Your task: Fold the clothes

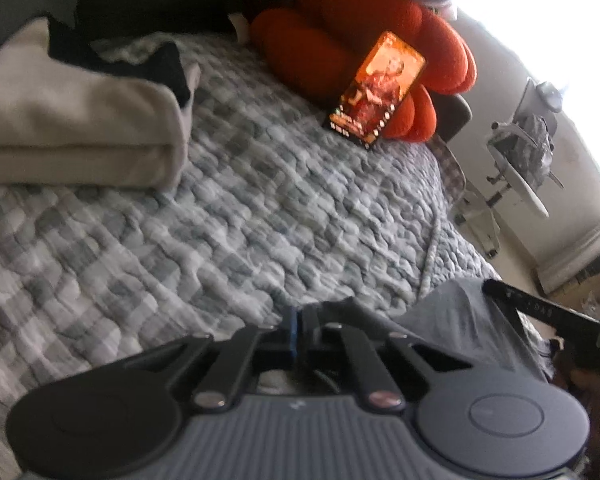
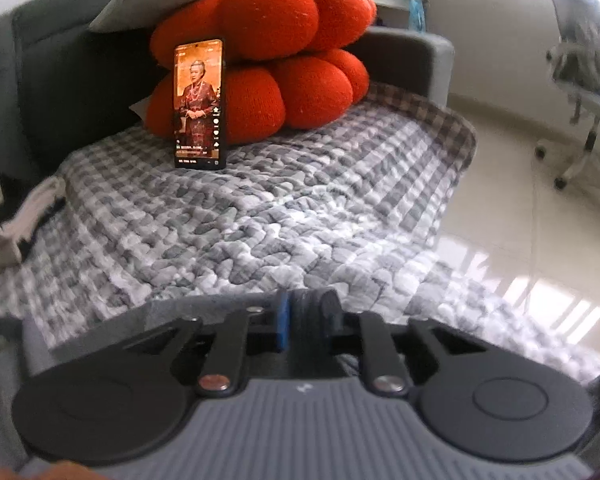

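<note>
Grey cloth (image 2: pixel 312 312) is sitting pinched between the jaws of the right gripper (image 2: pixel 306 320), low at the near edge of the checked blanket (image 2: pixel 260 220). In the left wrist view the same grey cloth (image 1: pixel 468 320) is bunching up beside the left gripper (image 1: pixel 300 332), whose jaws are pressing tight together; whether any cloth is caught in them is too blurry to tell. Folded beige clothes (image 1: pixel 80 132) are lying in a pile on the blanket, off to the left, with something black on top. A phone (image 2: pixel 199 104) is leaning against the orange pillows (image 2: pixel 284 60), its screen glowing. A white chair (image 2: pixel 588 120) is standing on the floor to the right.
</note>
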The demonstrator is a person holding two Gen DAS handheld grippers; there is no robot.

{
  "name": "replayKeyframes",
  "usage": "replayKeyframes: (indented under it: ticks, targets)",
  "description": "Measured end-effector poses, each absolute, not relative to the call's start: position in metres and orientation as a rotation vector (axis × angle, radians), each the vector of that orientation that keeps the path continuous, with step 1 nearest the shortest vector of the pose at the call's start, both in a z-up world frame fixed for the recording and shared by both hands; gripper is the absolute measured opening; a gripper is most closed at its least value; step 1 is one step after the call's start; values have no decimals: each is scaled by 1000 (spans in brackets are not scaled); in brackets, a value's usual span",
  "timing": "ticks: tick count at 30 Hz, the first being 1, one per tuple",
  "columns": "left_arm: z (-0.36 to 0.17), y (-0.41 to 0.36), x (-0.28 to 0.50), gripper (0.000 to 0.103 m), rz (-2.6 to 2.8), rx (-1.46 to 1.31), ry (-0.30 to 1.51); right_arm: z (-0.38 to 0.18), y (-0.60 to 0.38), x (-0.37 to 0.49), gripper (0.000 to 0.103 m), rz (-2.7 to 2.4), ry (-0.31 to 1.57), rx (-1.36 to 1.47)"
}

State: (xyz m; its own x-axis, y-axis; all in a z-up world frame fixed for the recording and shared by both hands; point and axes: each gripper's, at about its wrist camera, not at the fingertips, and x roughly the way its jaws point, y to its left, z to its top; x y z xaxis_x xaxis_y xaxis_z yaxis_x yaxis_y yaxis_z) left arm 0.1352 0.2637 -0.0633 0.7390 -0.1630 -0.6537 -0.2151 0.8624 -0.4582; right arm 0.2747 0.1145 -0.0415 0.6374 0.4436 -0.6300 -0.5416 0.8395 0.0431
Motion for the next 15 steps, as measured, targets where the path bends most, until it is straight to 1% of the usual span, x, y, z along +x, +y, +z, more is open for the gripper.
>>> replayKeyframes:
  ticks: [2,9,15]
  targets:
    - [-60,264,132,1,37,-532,730,-40,117,270,4,567,652,-188]
    - [-45,271,126,1,75,-501,654,-22,127,262,4,537,561,-210]
    - [-46,288,130,1,136,-525,633,-12,141,267,4,530,526,-188]
